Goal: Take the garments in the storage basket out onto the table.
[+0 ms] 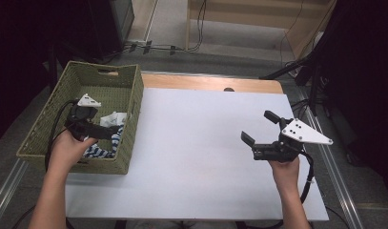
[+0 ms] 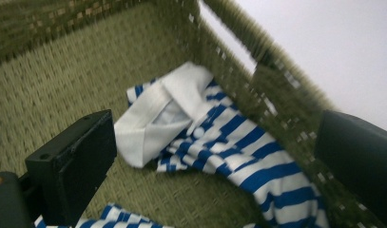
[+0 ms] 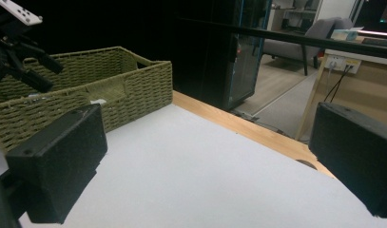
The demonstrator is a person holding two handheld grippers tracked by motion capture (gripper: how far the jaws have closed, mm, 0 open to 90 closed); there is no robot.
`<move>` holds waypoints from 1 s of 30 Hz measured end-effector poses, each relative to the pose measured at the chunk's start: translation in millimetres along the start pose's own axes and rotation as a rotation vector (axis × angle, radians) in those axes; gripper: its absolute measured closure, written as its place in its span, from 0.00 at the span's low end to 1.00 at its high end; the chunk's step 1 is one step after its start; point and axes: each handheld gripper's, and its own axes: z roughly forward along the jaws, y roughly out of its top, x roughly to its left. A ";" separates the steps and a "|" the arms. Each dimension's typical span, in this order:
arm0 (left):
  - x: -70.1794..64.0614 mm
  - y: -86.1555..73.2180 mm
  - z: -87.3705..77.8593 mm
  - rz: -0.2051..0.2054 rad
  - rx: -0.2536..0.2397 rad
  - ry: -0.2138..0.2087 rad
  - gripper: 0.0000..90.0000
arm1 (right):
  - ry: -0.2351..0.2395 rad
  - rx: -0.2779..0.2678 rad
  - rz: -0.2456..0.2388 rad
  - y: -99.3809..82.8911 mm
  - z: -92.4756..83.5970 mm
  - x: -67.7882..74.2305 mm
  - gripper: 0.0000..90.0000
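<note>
White table (image 1: 196, 157), no readable labels; left tongs (image 2: 215, 156) wide over striped shirt (image 2: 238, 142) in basket (image 1: 48, 119), right tongs (image 1: 259, 128) wide, empty.

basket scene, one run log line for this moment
left tool: open, in basket over striped shirt | right tool: open, empty, above table

The high view is evenly lit from above: the white table (image 1: 196, 157) is bright, while the upper left and right edges fall into near black. Shadows under the hands are soft and faint. The left gripper view is motion-blurred, most along the basket (image 2: 276, 71) wall at upper right. The right gripper view is sharp at mid-distance, its background dark, its near jaws soft
</note>
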 end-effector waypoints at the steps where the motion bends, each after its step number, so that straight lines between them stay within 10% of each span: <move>1: 1.5 0.1 2.8 0.005 0.036 0.003 0.01 | -0.001 0.000 0.002 0.0 -0.4 -0.4 0.00; 30: 0.0 4.6 49.1 0.094 0.434 -0.097 0.04 | 0.001 0.010 0.002 -0.8 1.5 -1.7 0.00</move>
